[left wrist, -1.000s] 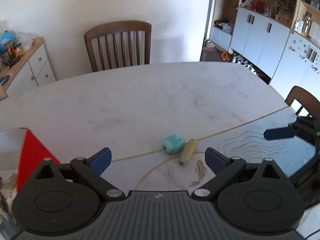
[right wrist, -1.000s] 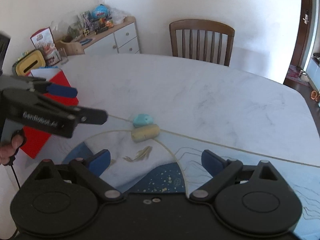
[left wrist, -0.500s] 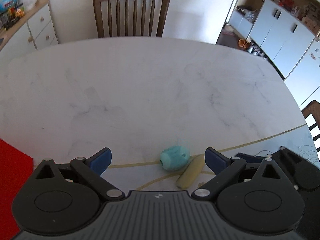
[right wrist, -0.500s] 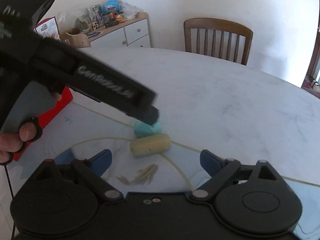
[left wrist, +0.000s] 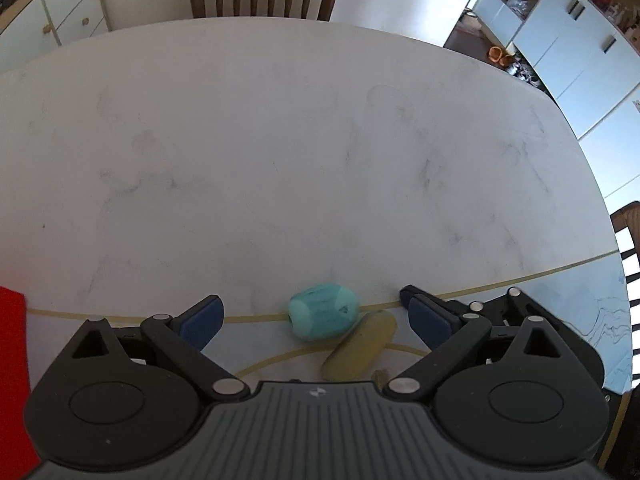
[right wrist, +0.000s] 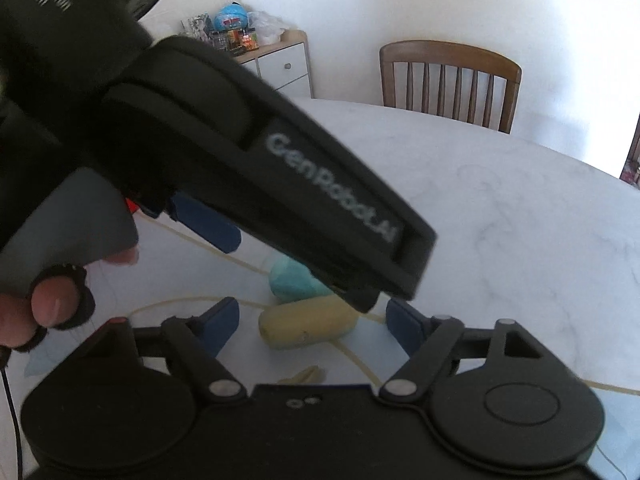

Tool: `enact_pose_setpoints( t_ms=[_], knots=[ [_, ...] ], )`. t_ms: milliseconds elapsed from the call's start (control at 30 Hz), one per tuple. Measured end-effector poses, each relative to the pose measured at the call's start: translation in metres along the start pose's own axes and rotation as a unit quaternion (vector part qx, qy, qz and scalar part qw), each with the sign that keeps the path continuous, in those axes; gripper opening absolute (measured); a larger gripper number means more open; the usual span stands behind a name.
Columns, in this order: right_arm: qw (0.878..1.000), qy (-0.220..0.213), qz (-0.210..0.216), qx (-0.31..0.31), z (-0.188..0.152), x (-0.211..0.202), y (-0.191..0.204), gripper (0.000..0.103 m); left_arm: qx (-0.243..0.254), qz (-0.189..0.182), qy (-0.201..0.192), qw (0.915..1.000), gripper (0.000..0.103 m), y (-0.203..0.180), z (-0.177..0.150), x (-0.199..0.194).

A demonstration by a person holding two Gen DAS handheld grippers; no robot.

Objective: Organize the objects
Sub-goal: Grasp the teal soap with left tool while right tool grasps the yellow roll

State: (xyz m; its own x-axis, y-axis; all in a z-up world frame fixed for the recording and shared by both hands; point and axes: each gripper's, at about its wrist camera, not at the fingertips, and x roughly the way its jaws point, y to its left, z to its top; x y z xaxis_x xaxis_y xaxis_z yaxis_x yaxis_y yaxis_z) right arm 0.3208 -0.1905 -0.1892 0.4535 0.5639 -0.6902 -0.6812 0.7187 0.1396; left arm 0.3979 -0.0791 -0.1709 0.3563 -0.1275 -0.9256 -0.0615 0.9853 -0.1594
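A teal rounded object [left wrist: 323, 311] lies on the marble table, touching a pale yellow cylinder [left wrist: 360, 345]. My left gripper [left wrist: 316, 318] is open and straddles the teal object from just above. My right gripper [right wrist: 312, 322] is open with the yellow cylinder [right wrist: 307, 321] between its fingers. In the right wrist view the left gripper's black body [right wrist: 248, 168] crosses overhead and hides most of the teal object [right wrist: 294, 282].
A red flat object [left wrist: 12, 360] lies at the table's left edge. A wooden chair [right wrist: 450, 80] stands at the far side. A white drawer cabinet [left wrist: 48, 8] with clutter stands far left, and blue-grey cupboards [left wrist: 580, 40] far right.
Both grippers have moved down and closer to the two objects. The left gripper now hangs over the teal object and fills much of the right wrist view.
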Motion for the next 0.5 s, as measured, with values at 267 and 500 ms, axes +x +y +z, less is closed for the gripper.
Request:
enact_pose_setpoints(
  t_ms=[267,500],
  knots=[
    [1.000,-0.007,-0.006,-0.002,-0.005,-0.005,0.001,0.063,-0.028,0.002,0.011,0.9996,0.085,-0.001,0.000,0.001],
    [1.000,-0.009,-0.018,0.006,-0.010,-0.011,-0.003,0.056,-0.043,-0.009,0.010,0.9990,0.066,-0.003,-0.004,-0.002]
  ],
)
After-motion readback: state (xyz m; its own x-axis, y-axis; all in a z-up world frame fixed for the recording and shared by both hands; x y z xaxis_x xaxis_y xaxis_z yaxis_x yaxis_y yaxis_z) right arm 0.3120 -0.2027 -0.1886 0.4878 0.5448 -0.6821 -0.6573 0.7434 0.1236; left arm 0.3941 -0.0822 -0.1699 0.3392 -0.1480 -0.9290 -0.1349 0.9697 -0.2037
